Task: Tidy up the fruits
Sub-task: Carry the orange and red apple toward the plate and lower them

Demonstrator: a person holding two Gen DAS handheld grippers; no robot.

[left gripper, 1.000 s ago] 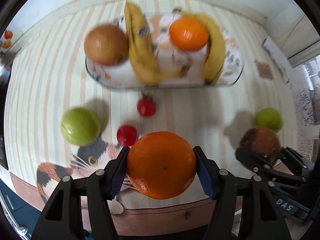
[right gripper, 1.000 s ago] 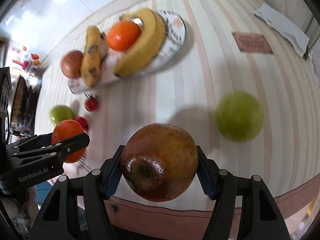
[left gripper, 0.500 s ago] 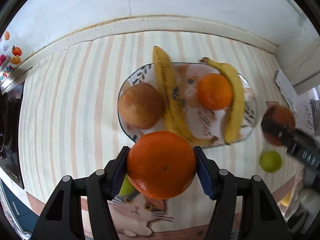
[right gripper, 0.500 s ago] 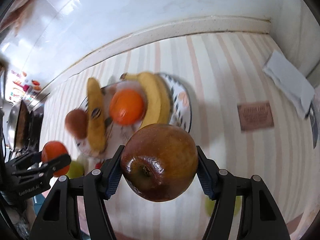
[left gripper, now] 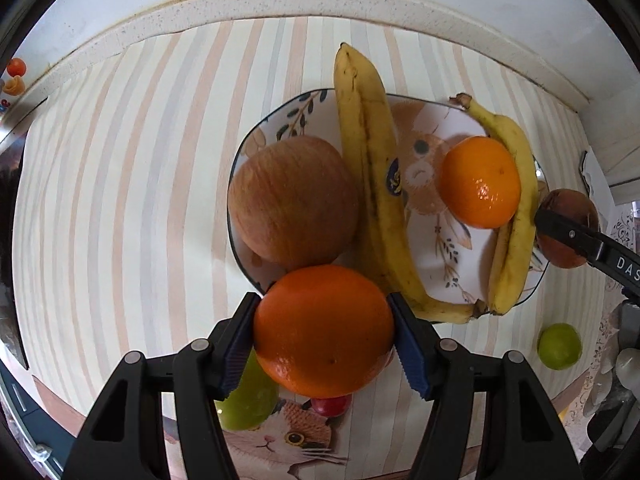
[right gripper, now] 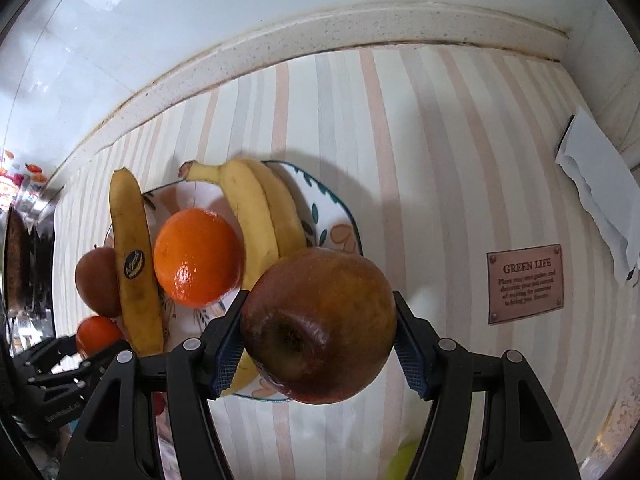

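My left gripper [left gripper: 325, 334] is shut on an orange [left gripper: 324, 330] and holds it above the near rim of a patterned plate [left gripper: 276, 128]. The plate carries a pale red apple [left gripper: 292, 202], two bananas [left gripper: 368, 184], and another orange [left gripper: 480, 182]. My right gripper [right gripper: 320, 330] is shut on a dark red apple [right gripper: 320, 326], held above the plate's right edge [right gripper: 332, 208]. The right gripper with its apple also shows in the left wrist view [left gripper: 566, 228], and the left one in the right wrist view [right gripper: 96, 334].
A green apple [left gripper: 248, 400] and a small red tomato [left gripper: 330, 406] lie on the striped mat under my left gripper. A lime-green fruit [left gripper: 559, 346] lies right of the plate. A "GREEN LIFE" label [right gripper: 525, 284] and white paper [right gripper: 600, 196] are at the right. A wall runs behind.
Both grippers have risen and moved forward from the mat's front toward the plate, each still holding its fruit. The plate now sits directly beneath them.
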